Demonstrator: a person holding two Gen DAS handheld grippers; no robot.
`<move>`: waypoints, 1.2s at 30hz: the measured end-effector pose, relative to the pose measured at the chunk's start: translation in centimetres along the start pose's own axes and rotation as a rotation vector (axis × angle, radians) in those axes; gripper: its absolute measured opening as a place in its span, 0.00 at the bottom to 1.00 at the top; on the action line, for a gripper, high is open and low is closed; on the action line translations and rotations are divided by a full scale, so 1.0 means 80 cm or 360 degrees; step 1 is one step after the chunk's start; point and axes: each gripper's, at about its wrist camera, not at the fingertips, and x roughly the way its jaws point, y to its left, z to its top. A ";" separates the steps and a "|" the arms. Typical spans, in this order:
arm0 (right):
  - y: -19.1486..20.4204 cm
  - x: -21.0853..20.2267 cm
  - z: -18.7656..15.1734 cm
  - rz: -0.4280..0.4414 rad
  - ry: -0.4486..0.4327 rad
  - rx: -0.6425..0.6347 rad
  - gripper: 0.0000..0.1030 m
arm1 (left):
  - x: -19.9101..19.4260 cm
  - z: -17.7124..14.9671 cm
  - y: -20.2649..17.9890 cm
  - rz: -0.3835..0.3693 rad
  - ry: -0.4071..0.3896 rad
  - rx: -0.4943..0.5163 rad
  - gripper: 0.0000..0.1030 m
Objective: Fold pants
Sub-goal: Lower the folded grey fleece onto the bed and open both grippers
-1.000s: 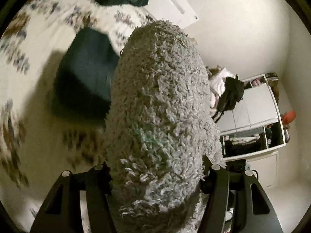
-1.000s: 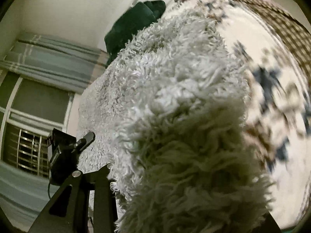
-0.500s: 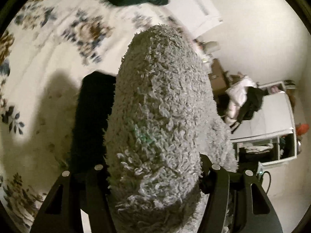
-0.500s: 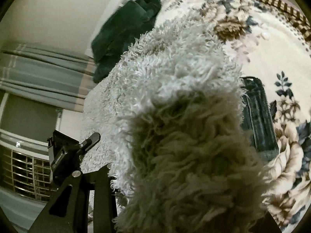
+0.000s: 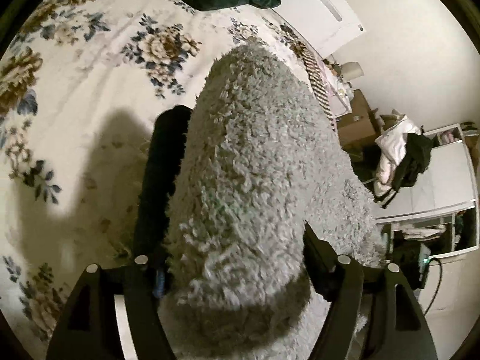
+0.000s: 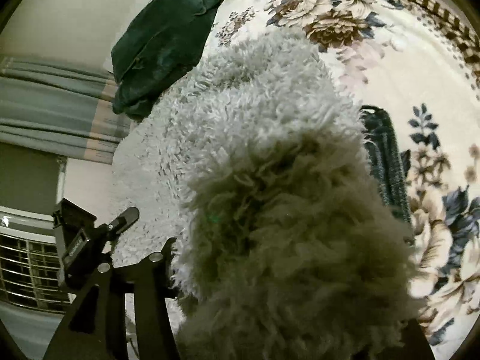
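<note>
Fluffy grey fleece pants (image 5: 246, 162) fill the middle of both wrist views, draped over a floral bedspread (image 5: 90, 90). My left gripper (image 5: 240, 258) has the pants between its two black fingers (image 5: 141, 285). Its jaws are opening and the pile near them is blurred. In the right wrist view the same pants (image 6: 270, 156) bulge between the jaws of my right gripper (image 6: 270, 270), which are also opening. Only its left finger (image 6: 150, 285) shows. The right one is hidden behind the fleece.
A dark folded garment (image 5: 162, 165) lies on the bedspread (image 6: 414, 69) just beyond the pants, also seen as dark ribbed cloth (image 6: 387, 165). A dark green garment (image 6: 168, 39) is heaped at the bed's far edge. Shelves and hung clothes (image 5: 402, 156) stand to the right.
Both grippers carried the pants forward and down over the bed, then stopped. The dark folded garment now lies close under the fleece. Both pairs of jaws stand wider than before.
</note>
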 end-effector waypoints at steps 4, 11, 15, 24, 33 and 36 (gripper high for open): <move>0.012 -0.016 -0.004 -0.0131 -0.0018 -0.0049 0.71 | -0.018 -0.005 -0.018 0.0163 -0.0081 0.0088 0.69; 0.044 -0.044 -0.019 -0.0476 -0.0080 -0.0236 0.85 | -0.034 -0.017 -0.059 0.0390 -0.0113 0.0282 0.87; 0.070 -0.063 -0.038 -0.0719 -0.0165 -0.0367 0.94 | -0.047 -0.030 -0.082 0.0528 -0.0173 0.0394 0.87; 0.117 -0.133 -0.087 -0.0974 -0.0428 -0.0490 0.98 | -0.084 -0.074 -0.125 0.0734 -0.0322 0.0517 0.87; 0.153 -0.229 -0.162 -0.0966 -0.0552 -0.0523 0.98 | -0.151 -0.143 -0.180 0.0771 -0.0460 0.0561 0.87; 0.165 -0.274 -0.195 -0.0948 -0.0608 -0.0546 0.98 | -0.184 -0.173 -0.198 0.0777 -0.0517 0.0576 0.87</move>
